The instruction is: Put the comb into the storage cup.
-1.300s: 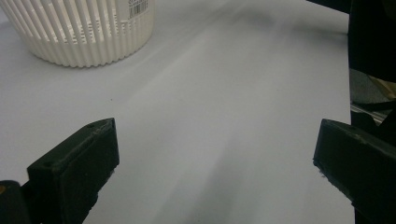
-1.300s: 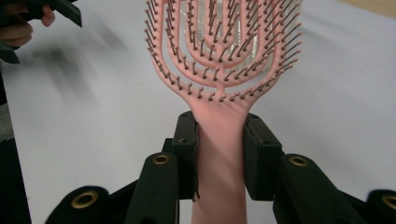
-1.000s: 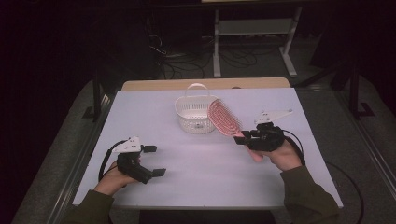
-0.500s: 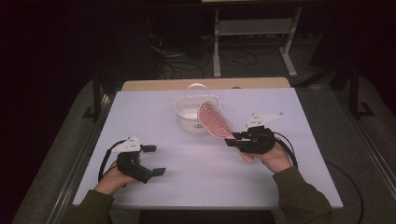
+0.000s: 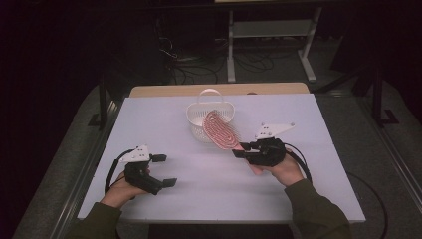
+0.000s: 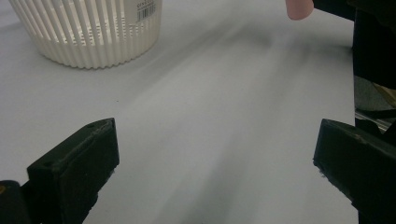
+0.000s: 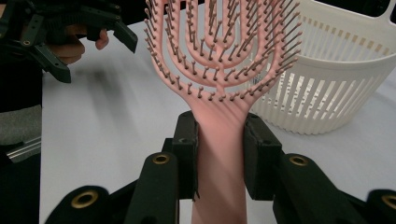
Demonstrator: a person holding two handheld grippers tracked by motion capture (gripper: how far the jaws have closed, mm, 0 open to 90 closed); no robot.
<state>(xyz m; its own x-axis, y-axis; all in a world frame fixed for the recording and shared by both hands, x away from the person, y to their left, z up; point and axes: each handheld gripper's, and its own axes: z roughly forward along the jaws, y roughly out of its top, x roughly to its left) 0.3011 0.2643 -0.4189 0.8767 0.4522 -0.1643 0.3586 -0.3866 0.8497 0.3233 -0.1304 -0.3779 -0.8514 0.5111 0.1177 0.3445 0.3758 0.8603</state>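
Left gripper (image 5: 161, 172) gapes wide; right gripper (image 7: 219, 140) clamped tight.

Open table ahead, one basket in the way

The white basket (image 5: 208, 119) stands at upper centre of the table (image 5: 149, 119), with the pink hairbrush (image 5: 220, 130) slanting across its front; bare surface stretches left, right and across the lower middle.

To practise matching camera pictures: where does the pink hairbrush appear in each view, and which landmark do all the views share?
High view: pink hairbrush at centre, leaning over the white basket, handle in the right gripper.
Left gripper view: just its pink handle tip at the top edge.
Right gripper view: upright at centre, handle clamped between the jaws.
Shared landmark: the white basket.
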